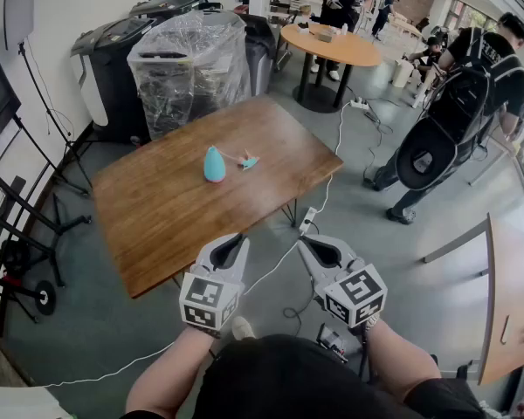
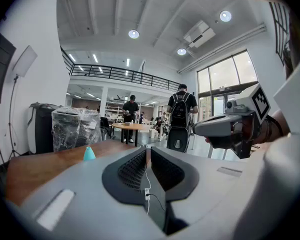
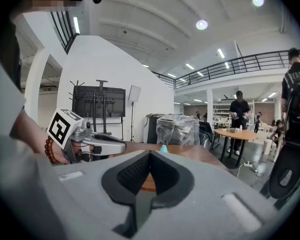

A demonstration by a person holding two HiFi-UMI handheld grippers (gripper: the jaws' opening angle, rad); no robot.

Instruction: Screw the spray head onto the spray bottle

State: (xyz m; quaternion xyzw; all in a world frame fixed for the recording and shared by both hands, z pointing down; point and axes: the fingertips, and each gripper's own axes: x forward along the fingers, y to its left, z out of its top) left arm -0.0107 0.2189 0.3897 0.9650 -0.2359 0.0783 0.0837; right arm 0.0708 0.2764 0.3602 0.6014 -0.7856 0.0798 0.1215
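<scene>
A teal spray bottle (image 1: 214,164) stands on the wooden table (image 1: 157,212), with its small teal spray head (image 1: 249,161) lying just to its right, a thin tube trailing from it. Both grippers hang off the table's near edge, well short of them. My left gripper (image 1: 230,243) is shut and empty; my right gripper (image 1: 314,244) is shut and empty too. The left gripper view shows the bottle (image 2: 89,153) far off on the table, and the right gripper (image 2: 225,126) beside it. From the right gripper view the bottle (image 3: 163,148) is a small teal tip.
A plastic-wrapped bin (image 1: 190,64) and black bins (image 1: 113,59) stand behind the table. A round table (image 1: 332,46) with people is further back. A person with a backpack (image 1: 458,103) walks at the right. A white cable (image 1: 327,177) runs along the floor.
</scene>
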